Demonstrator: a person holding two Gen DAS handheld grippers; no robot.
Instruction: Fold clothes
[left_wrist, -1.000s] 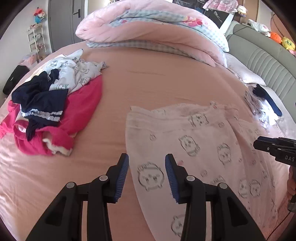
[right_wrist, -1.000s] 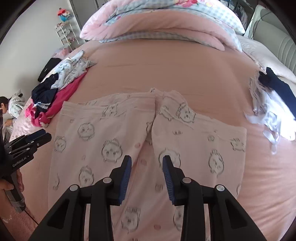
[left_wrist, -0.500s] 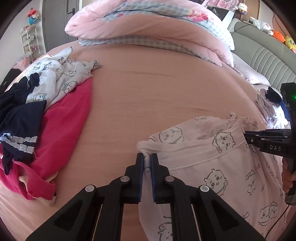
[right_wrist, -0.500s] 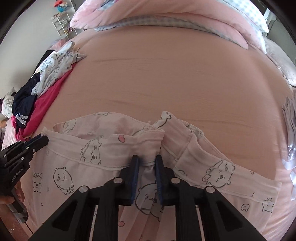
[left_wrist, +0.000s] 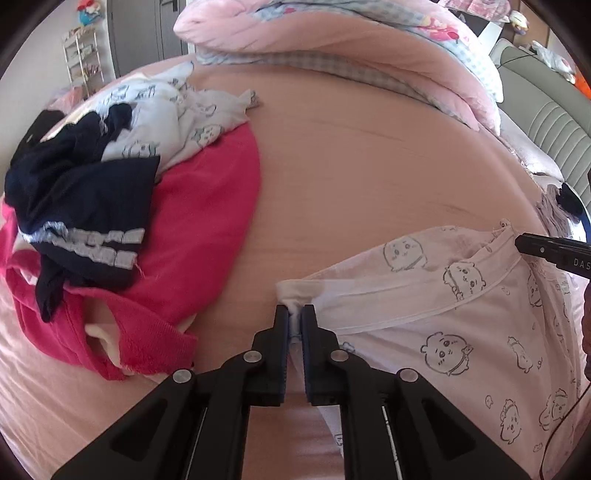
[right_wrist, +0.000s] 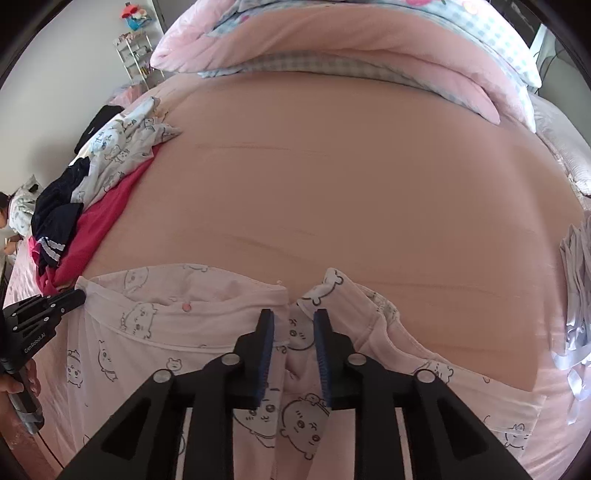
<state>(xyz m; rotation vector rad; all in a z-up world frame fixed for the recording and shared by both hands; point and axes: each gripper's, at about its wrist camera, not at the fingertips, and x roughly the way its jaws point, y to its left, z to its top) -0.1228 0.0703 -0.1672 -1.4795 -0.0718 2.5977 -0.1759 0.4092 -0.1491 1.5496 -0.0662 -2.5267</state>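
Observation:
Pale pink pyjama trousers (left_wrist: 443, 332) with cartoon faces lie folded over on the pink bed. My left gripper (left_wrist: 294, 314) is shut on their left corner, with a bunch of cloth squeezed between the pads. In the right wrist view the same trousers (right_wrist: 166, 332) spread across the bottom. My right gripper (right_wrist: 291, 317) sits over the middle of their upper edge. Its jaws are opening, and cloth lies between them without being pressed. The left gripper (right_wrist: 48, 306) shows at that view's left edge, and the right gripper (left_wrist: 554, 251) at the left wrist view's right edge.
A pile of clothes lies to the left: a red garment (left_wrist: 207, 229), a navy one (left_wrist: 85, 206) and a white printed one (left_wrist: 177, 122). A rolled pink quilt (right_wrist: 351, 40) lies at the back, and lilac clothes (right_wrist: 576, 295) at the right. A person (right_wrist: 5, 218) sits far left.
Both grippers closed on the trousers' edge and carried it over into a fold. The left one still pinches its corner. The right jaws have since parted again.

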